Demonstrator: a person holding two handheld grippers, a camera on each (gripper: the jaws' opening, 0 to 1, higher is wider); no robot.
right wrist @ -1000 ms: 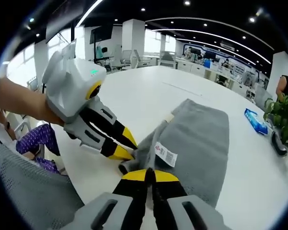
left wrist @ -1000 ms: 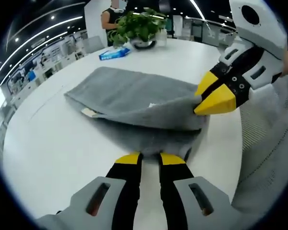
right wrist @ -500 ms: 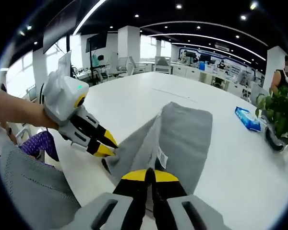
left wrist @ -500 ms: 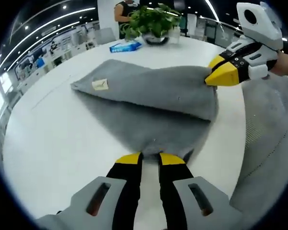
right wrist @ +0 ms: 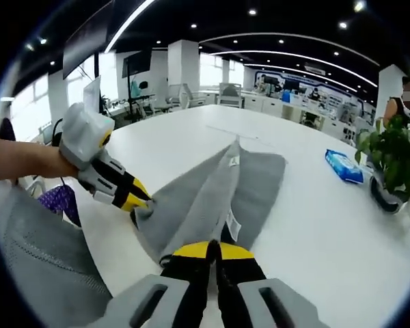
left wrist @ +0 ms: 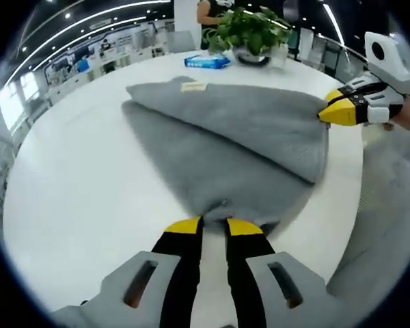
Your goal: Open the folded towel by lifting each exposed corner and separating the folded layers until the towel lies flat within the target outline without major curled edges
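While both corners are pinched, the grey towel hangs half-opened over the white round table, its upper layer raised off the lower one like a tent. Left gripper is clamped on the near corner, jaws drawn together on the cloth; right gripper is clamped on the neighbouring corner, off to the side of the towel, and the near edge runs taut between them. From the right gripper view, the left gripper grips its corner beside the towel's ridge, a white label dangling just beyond the right gripper's own tips. This looks like the unfolding step, mid-separation. Next move, I'd judge, calls for carrying the lifted layer over and away from the potted plant side's fold, then lowering it flat. No target outline can be made out on the table
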